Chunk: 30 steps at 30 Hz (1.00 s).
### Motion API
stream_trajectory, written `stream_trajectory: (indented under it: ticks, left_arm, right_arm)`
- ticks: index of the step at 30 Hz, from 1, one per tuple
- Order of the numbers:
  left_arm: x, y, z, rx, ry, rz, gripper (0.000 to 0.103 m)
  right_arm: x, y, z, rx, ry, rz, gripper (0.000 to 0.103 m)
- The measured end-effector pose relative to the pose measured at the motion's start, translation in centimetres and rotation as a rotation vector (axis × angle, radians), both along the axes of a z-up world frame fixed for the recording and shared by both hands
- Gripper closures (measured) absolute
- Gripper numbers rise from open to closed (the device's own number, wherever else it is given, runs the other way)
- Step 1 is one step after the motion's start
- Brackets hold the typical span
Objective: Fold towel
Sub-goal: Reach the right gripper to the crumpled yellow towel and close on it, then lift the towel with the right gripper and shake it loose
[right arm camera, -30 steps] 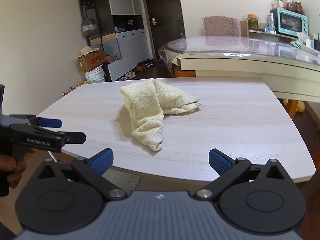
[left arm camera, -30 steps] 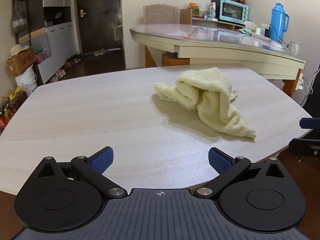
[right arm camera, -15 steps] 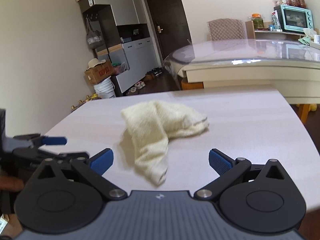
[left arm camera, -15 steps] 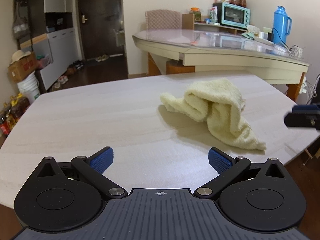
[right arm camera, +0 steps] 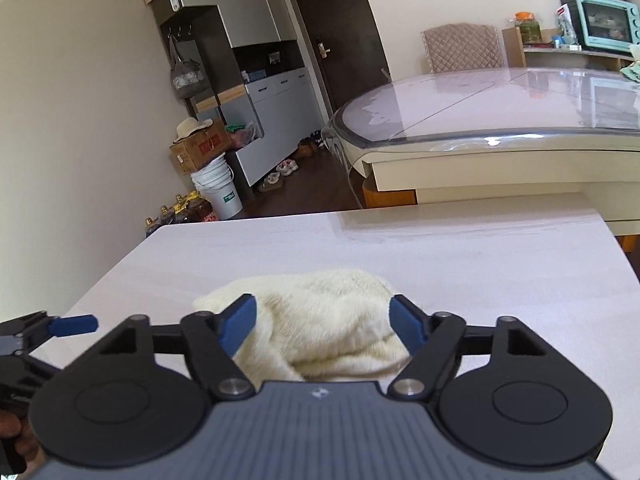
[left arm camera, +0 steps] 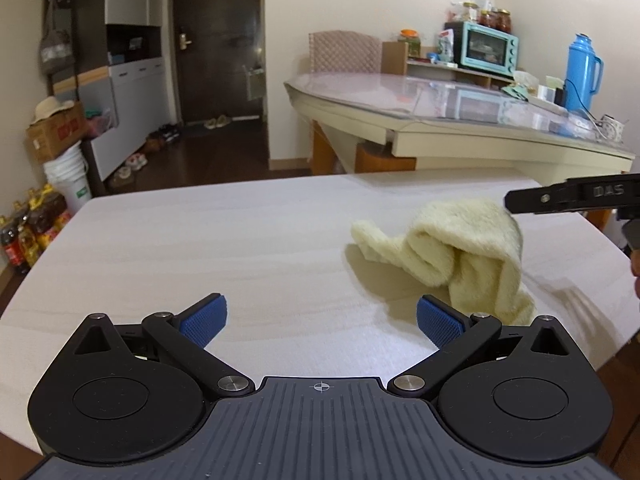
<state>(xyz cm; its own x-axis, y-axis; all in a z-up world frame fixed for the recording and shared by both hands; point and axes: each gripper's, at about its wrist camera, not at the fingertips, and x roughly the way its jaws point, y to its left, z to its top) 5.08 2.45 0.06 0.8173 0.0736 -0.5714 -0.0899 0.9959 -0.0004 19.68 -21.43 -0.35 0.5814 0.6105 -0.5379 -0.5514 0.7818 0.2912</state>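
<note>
Left wrist view: pale wood-grain worktop (left arm camera: 200,248) w/ a crumpled cream towel (left arm camera: 452,252) lying bunched on its right half, one flap trailing toward the near edge. Left gripper (left arm camera: 322,318) sits low over the near part of the worktop, fingers (left arm camera: 204,316) spread wide, nothing between them; the towel is ahead and to the right, its near end just beside the right blue pad. Right gripper (left arm camera: 568,198) enters from the right edge as a black bar above the towel's top.

Right wrist view: right gripper (right arm camera: 323,330) is right at the towel (right arm camera: 320,316), fingers (right arm camera: 240,330) part open w/ the bunched cloth filling the gap between the blue pads; can't tell if the pads press it. Left gripper (right arm camera: 60,326) shows at the far left edge, apart from the towel.

Bkgd: glass-topped table (right arm camera: 500,116), teal oven (left arm camera: 486,46), blue thermos (left arm camera: 582,72), dark door (left arm camera: 218,40).
</note>
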Motion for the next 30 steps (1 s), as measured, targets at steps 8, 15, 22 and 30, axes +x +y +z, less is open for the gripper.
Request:
stream_trajectory:
  ticks: [8, 15, 22, 30]
  left_arm:
    - [1.0, 0.3, -0.4, -0.005, 0.019, 0.018, 0.0]
    - [0.8, 1.1, -0.4, -0.002, 0.018, 0.042, 0.0]
    - [-0.6, 2.9, 0.4, 0.013, -0.003, 0.093, 0.0]
    - [-2.5, 5.9, 0.7, 0.001, -0.012, 0.158, 0.0]
  right_arm:
    - [1.8, 0.9, -2.4, 0.002, 0.072, 0.038, 0.062]
    - [-0.5, 1.2, 0.0, -0.006, -0.054, 0.064, 0.092]
    - [-4.2, 2.8, 4.1, -0.001, -0.218, 0.156, 0.098]
    - [-7.2, 5.3, 3.6, -0.039, -0.239, 0.216, 0.096]
